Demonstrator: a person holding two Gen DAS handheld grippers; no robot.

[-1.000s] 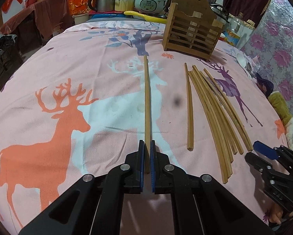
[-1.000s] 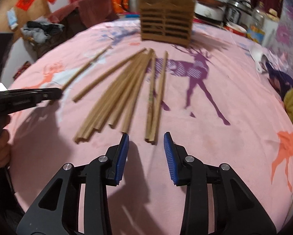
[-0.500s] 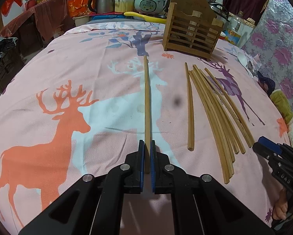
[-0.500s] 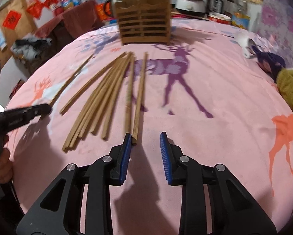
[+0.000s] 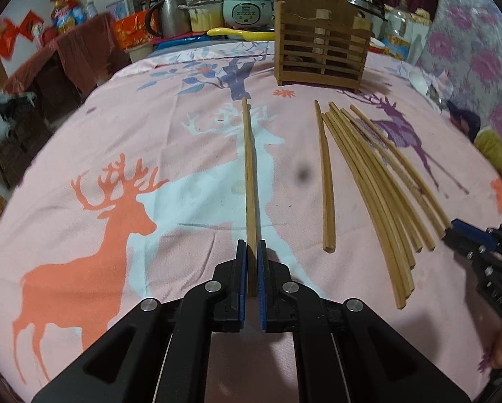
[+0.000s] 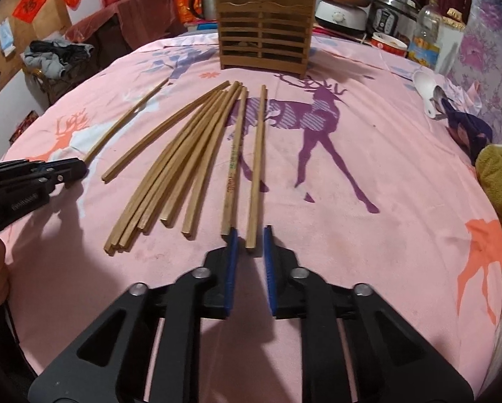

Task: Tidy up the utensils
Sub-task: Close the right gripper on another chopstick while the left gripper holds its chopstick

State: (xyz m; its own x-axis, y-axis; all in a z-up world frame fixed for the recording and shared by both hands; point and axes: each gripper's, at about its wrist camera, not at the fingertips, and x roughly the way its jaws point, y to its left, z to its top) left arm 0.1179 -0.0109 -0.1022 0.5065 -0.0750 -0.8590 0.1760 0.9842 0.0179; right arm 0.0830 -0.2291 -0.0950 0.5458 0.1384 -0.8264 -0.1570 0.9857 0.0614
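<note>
Behind the loose chopsticks (image 6: 183,164) sits a wooden holder (image 6: 264,33). Left gripper (image 5: 252,245) is clamped on one chopstick (image 5: 249,174). Right gripper (image 6: 250,235) is spread open around another chopstick's (image 6: 258,168) end.

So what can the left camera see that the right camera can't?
Only the left view shows the left gripper shut on one chopstick up close, plus a rice cooker. Only the right view shows the right gripper's open jaws around a chopstick end, and a white spoon. Both show the wooden holder and the chopstick pile.
</note>
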